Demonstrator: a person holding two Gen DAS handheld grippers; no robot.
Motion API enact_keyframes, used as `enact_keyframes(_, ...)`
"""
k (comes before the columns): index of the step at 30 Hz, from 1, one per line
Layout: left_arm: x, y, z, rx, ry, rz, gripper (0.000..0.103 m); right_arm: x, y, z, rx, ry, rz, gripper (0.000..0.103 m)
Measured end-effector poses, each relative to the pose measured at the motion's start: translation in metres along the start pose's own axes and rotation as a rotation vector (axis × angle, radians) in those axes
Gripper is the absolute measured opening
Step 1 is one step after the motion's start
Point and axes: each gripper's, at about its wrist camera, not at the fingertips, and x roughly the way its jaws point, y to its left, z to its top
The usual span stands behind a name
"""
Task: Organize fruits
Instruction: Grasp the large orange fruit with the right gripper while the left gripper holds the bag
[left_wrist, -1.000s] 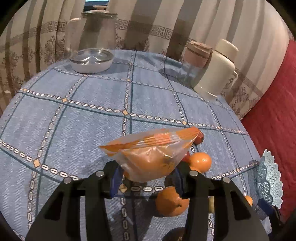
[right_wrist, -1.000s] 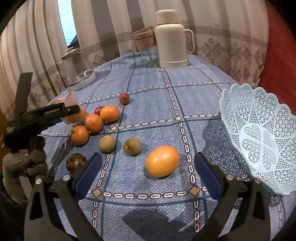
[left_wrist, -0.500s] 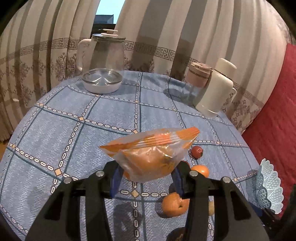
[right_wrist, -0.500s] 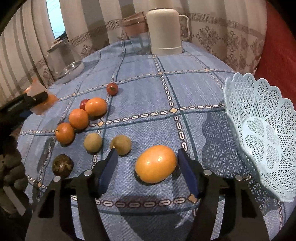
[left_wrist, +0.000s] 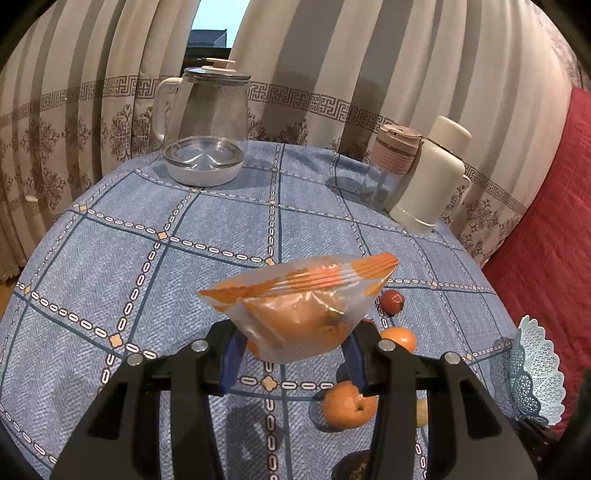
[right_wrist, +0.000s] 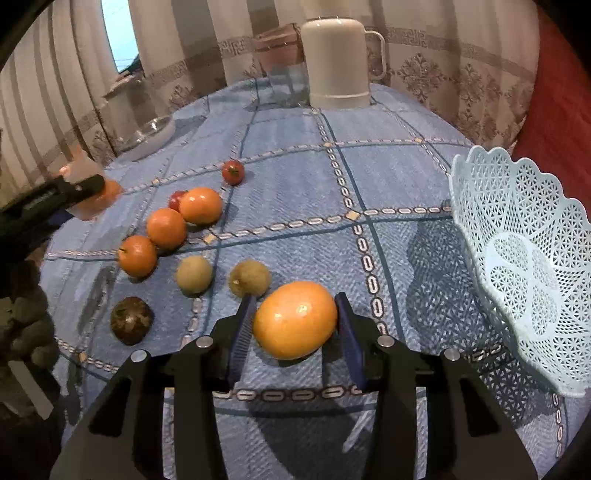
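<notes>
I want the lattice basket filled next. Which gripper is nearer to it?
Right. The right gripper, around the large orange fruit, sits beside the basket; the left gripper is farther.

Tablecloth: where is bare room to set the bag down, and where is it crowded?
Free: the wide stretch of tablecloth between the glass kettle, the white flask and the held bag; also the strip between the fruit cluster and the basket. Crowded: around that cluster, at the table's near side.
</notes>
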Motion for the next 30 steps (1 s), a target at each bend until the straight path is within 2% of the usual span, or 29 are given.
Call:
enact_keyframes(5, -0.002, -0.002, -0.001, 0.001, -0.008, 0.001, 0.046, -0.021, 0.002, 0.005, 0.005, -0.061, 0.032, 0.045)
enact_keyframes(11, -0.006, -0.002, -0.003, -0.002, -0.011, 0.001, 0.046, -0.047, -0.009, 0.013, 0.034, -0.136, 0.024, 0.045)
enact_keyframes(22, -0.020, -0.016, -0.006, 0.024, -0.020, -0.002, 0.046, -0.083, -0.071, 0.012, 0.140, -0.219, -0.094, 0.045)
enact_keyframes(30, -0.029, -0.036, -0.005, 0.059, -0.022, -0.024, 0.046, -0.089, -0.122, -0.002, 0.230, -0.207, -0.185, 0.045)
